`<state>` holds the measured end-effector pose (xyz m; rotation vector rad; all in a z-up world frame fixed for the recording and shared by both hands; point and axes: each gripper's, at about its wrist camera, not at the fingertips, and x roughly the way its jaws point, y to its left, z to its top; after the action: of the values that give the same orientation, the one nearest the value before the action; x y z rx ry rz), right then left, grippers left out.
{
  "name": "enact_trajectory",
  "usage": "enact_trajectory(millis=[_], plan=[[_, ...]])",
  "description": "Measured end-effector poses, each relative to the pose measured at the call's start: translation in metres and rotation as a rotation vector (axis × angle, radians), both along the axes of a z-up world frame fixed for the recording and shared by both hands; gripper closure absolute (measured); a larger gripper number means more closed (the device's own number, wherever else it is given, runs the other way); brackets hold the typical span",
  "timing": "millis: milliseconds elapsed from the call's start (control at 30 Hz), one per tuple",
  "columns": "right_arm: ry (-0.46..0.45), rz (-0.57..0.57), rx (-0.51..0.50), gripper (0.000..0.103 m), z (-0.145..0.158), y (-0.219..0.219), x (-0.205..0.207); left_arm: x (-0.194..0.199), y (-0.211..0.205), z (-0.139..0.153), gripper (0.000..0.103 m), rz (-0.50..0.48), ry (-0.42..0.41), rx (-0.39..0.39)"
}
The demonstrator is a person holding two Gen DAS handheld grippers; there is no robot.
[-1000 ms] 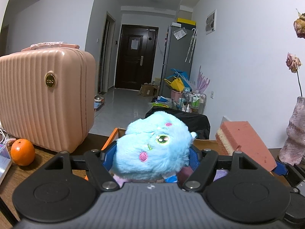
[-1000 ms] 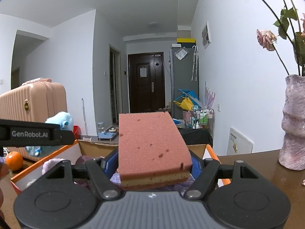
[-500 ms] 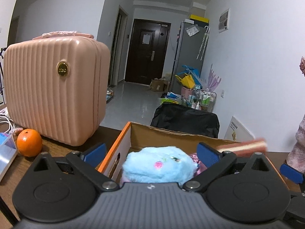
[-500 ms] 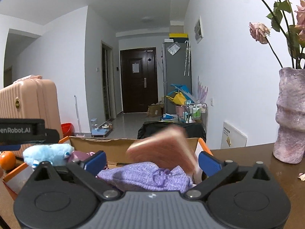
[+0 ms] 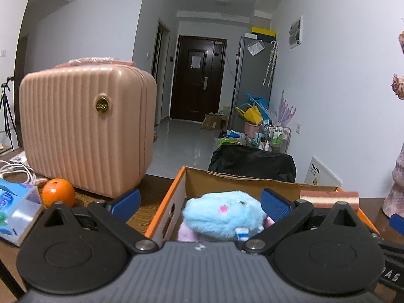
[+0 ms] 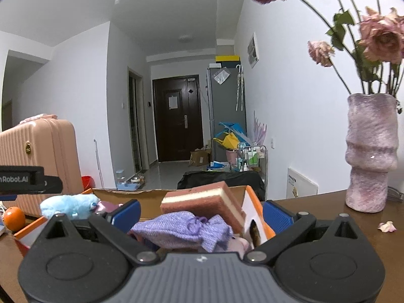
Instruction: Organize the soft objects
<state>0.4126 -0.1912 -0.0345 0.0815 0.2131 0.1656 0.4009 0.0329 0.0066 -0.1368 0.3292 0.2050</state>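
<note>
An orange-edged cardboard box [image 5: 165,202] sits on the wooden table. A blue plush toy [image 5: 222,218] lies in its left part; it also shows in the right wrist view [image 6: 67,204]. A pink sponge [image 6: 207,202] leans in the box's right part on a purple knit cloth [image 6: 181,229]; the sponge also shows in the left wrist view [image 5: 328,197]. My left gripper [image 5: 199,203] is open and empty, just behind the plush. My right gripper [image 6: 200,212] is open and empty, behind the cloth and sponge.
A pink ribbed suitcase [image 5: 85,126] stands on the table at the left, with an orange [image 5: 58,195] and a blue packet [image 5: 15,207] in front of it. A purple vase [image 6: 370,151] with dried roses stands at the right. A petal [image 6: 386,226] lies near it.
Both grippers opened. The plush dropped from the left gripper into the box, and the sponge fell from the right gripper onto the purple cloth. Both grippers drew back slightly.
</note>
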Motion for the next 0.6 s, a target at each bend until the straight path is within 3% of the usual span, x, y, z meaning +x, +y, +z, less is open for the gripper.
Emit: enact_trajectory(millis=[600], plan=[[0.009,-0.033,-0.005,0.000,-0.002,-0.034,-0.085,-0.086,-0.002,-0.009,0.000,-0.014,0.013,0.060]])
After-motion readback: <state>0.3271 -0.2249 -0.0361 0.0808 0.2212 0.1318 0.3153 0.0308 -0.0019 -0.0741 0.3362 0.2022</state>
